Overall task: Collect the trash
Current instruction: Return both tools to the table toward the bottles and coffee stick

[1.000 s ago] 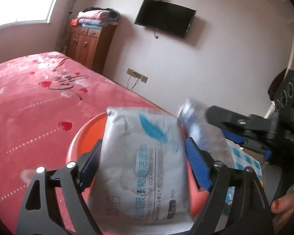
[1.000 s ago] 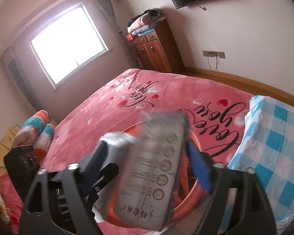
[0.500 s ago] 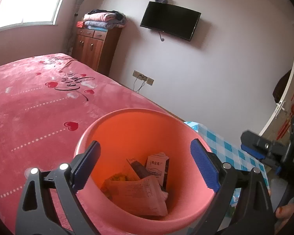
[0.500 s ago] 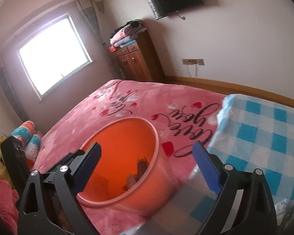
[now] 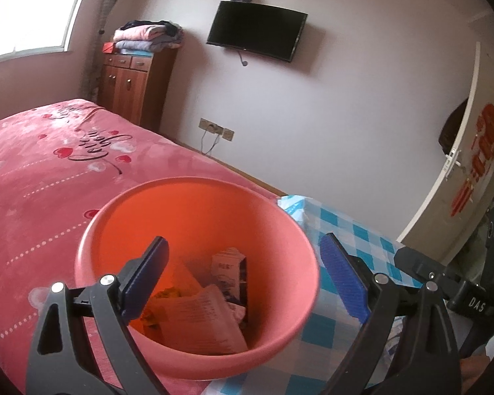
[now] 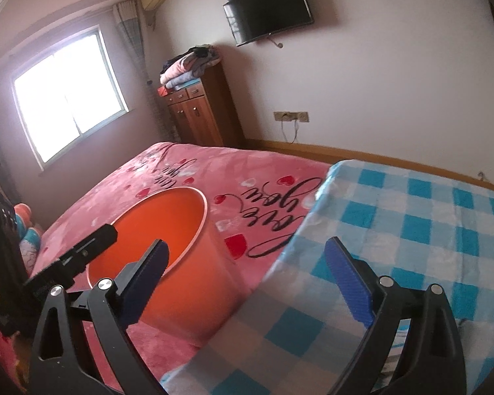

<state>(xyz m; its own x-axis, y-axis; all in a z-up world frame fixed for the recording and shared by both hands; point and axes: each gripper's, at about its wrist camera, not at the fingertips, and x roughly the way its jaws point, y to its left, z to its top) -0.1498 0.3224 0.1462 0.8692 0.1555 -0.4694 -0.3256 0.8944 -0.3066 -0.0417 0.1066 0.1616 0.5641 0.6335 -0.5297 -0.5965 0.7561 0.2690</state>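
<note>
"DAS" on right gripper

We see a round orange-pink plastic bin standing upright on a pink bed, its mouth open. Inside, at the bottom, lies the trash: a flat pale packet with printed lines, a small white carton standing behind it, and something yellow, too small for us to tell.

1. A black TV hangs on the wall.
2. Folded clothes lie on a wooden cabinet.
3. A blue checked cloth lies beside the pink blanket.
</note>
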